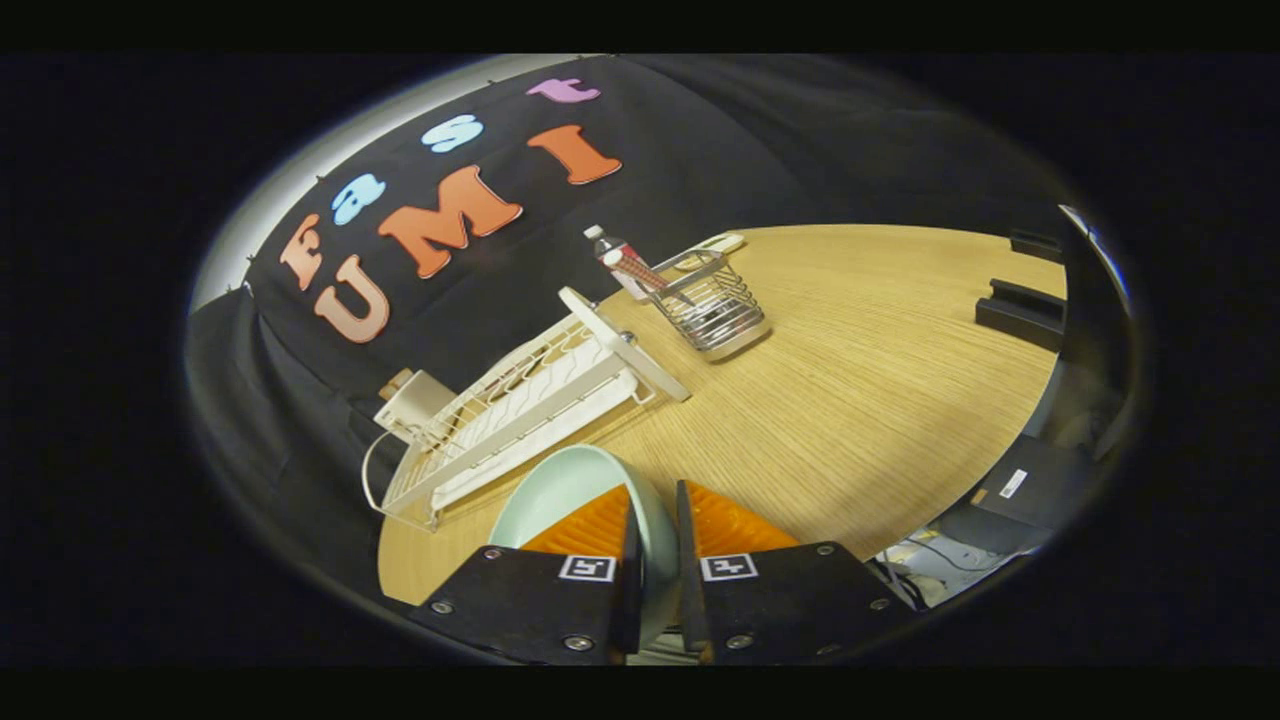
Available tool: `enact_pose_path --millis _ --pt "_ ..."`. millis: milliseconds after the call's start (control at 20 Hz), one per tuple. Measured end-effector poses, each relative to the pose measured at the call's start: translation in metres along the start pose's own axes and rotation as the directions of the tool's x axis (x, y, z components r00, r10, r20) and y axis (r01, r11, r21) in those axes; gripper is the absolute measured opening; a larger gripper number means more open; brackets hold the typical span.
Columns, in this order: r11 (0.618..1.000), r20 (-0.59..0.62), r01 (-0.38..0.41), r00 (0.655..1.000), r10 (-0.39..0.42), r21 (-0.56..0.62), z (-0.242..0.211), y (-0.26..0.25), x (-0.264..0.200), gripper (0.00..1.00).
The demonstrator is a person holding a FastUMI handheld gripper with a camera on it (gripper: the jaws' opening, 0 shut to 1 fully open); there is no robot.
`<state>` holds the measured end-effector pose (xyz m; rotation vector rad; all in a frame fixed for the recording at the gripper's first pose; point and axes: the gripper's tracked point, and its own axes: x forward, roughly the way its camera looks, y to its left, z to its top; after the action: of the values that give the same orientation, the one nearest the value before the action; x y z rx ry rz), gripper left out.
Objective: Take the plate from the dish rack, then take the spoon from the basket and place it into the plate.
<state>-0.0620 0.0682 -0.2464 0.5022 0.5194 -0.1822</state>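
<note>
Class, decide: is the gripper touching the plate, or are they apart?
Touching. In the gripper view, the gripper has the pale green plate's rim pinched between its two fingers, one on each side, beside the dish rack.

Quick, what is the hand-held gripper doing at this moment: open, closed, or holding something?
Hand-held gripper: closed on the rim of the pale green plate, held clear of the dish rack.

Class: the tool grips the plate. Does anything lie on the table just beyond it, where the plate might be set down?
Nothing visible does. The tool is shut on the plate; the table ahead is bare wood, with the dish rack and basket off beyond it.
</note>
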Motion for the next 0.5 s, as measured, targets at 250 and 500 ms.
enact_pose_path --millis 250,500 --pt "1.0 0.029 0.005 1.0 -0.005 -0.027 0.015 -0.006 0.001 0.38" --pt "0.986 0.156 0.099 0.985 -0.077 -0.136 0.057 -0.034 -0.008 0.72"
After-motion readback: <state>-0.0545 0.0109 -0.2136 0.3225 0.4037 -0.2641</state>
